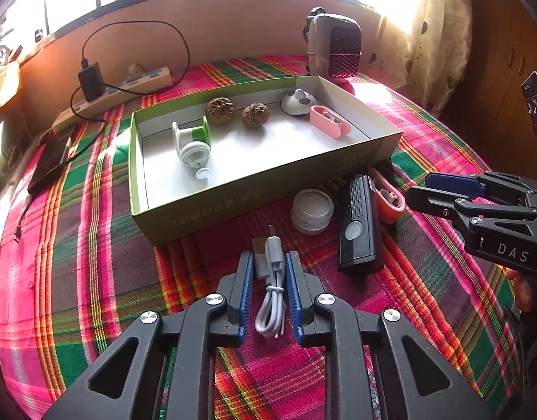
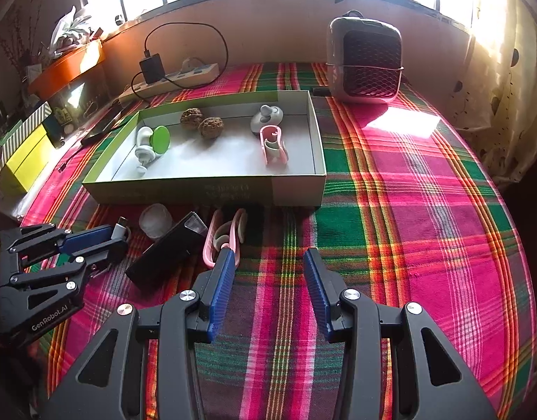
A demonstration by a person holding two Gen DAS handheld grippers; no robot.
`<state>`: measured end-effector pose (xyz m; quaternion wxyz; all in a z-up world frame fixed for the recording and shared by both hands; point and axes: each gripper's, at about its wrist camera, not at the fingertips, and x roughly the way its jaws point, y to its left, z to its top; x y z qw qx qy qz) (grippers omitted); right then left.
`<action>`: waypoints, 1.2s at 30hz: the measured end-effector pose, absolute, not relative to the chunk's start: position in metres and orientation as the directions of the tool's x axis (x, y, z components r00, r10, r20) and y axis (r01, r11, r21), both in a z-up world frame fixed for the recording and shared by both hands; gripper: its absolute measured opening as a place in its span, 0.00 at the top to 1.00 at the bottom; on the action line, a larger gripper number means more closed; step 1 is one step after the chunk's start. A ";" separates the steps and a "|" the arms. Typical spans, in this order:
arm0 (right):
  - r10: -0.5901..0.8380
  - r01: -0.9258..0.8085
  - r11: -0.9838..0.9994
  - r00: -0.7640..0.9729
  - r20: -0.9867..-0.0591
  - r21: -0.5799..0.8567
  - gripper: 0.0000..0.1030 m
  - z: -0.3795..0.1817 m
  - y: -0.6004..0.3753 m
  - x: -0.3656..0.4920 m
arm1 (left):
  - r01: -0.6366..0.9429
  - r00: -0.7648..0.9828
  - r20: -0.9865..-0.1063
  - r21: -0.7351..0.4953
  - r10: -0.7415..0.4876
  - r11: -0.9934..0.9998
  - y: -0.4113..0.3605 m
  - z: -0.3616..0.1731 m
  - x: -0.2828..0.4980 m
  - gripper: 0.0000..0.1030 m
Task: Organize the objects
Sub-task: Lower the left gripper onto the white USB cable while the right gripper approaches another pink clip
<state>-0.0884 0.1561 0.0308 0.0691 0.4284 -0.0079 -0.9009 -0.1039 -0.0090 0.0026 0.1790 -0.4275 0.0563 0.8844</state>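
One short white USB cable (image 1: 271, 280), folded into a loop, lies on the plaid cloth (image 1: 93, 245) between my left gripper's (image 1: 268, 262) narrow jaws, near the shallow green cardboard box (image 1: 212, 210). My right gripper (image 2: 266, 262) hangs wide and holds nothing.

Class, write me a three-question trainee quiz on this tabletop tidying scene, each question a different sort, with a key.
1. True or false: both walnuts lie inside the box.
2. Which object lies between the fingers of the left hand-held gripper? A) coiled USB cable B) black remote C) white jar
3. Fill in: the right hand-held gripper is open and holds ____.

Key: 1 true; 2 A; 3 nothing.
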 end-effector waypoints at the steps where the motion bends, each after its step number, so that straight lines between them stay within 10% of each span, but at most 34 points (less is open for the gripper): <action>1: -0.133 0.121 -0.990 -0.624 -0.770 0.073 0.59 0.031 0.155 -0.089 | -0.355 -0.573 -0.776 -0.055 0.264 -0.933 -0.011 0.003 -0.104 0.84; 36: -0.109 0.187 -0.982 -0.611 -0.784 -0.009 0.54 0.017 0.131 -0.111 | -0.278 -0.598 -0.765 -0.081 0.239 -0.957 -0.039 0.002 -0.104 0.84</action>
